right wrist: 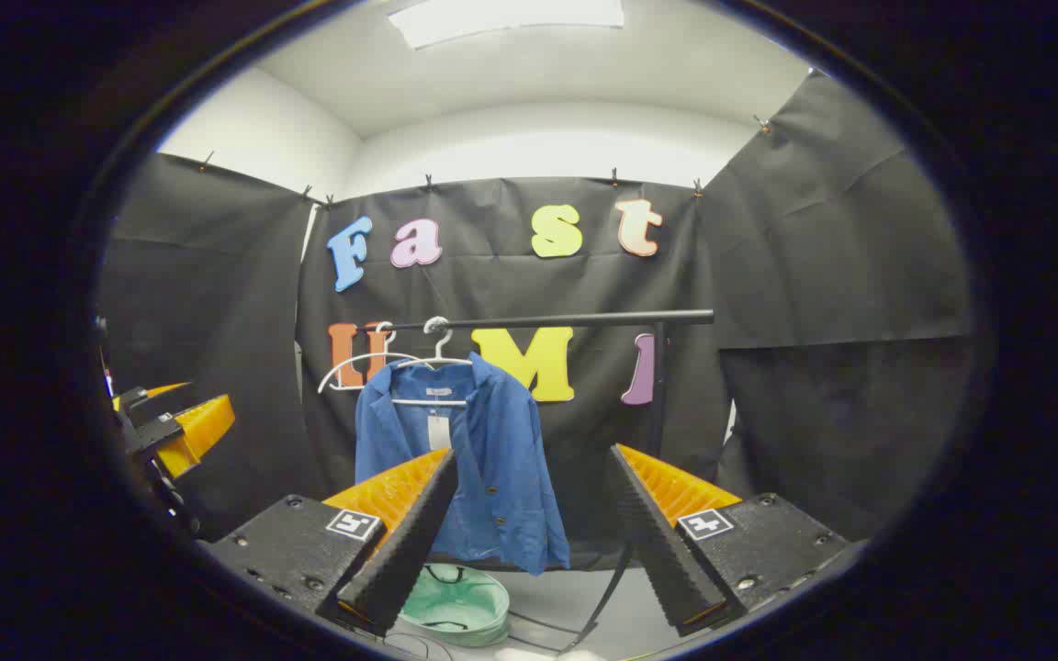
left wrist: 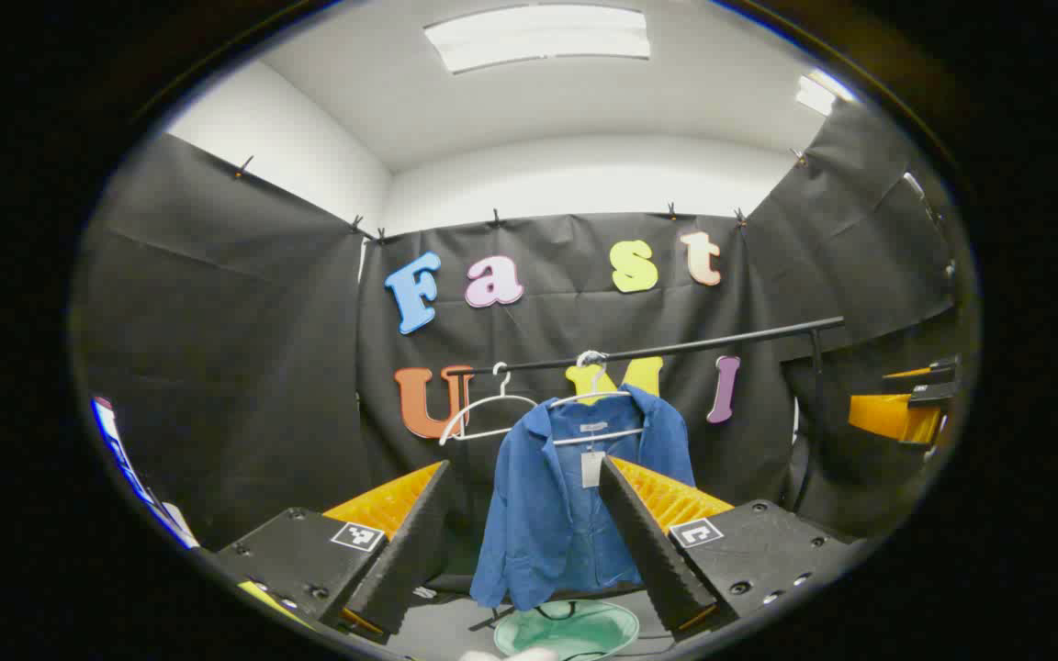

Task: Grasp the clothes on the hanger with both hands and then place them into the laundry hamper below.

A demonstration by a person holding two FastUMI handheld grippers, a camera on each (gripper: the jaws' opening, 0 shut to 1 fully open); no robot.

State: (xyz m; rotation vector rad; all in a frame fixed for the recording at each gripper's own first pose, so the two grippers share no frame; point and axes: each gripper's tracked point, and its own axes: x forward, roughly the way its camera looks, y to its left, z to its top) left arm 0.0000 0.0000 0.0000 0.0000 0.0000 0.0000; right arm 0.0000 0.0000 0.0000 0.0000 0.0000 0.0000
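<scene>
Shirt (left wrist: 575,500) hangs on a hanger (left wrist: 595,397) on the rail (left wrist: 676,349), above the hamper (left wrist: 566,630) on the floor. I see both my tongs, left (left wrist: 529,542) and right (right wrist: 529,537), spread wide with nothing between them, well short of it.

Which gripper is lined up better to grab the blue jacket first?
Probably the left gripper: the blue cloth jacket hangs between its open fingers. From the right gripper, the jacket sits off toward one finger.
</scene>
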